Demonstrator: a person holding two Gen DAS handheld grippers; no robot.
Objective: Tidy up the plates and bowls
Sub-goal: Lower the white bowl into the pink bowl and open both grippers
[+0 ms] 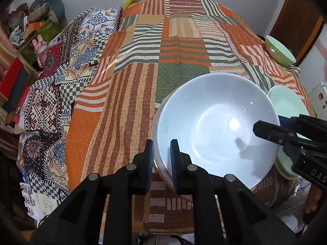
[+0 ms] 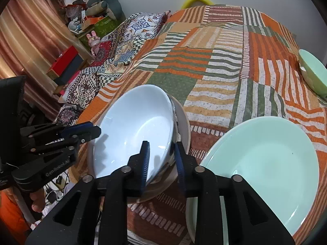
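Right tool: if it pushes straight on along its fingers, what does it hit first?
The rim of the large white ceramic bowl, which already sits between the fingers of the right tool. Beyond it is probably the beige plate underneath; depth is unclear.

White bowl [image 1: 214, 126] as landmark. Beyond it: wide bare patchwork cover [image 1: 163, 47], free passage. Just right: green plates [image 2: 263, 159], tight gap. Far right beyond: green bowl [image 1: 280, 50] at edge. Left: patterned bedding [image 1: 61, 77], then clutter.
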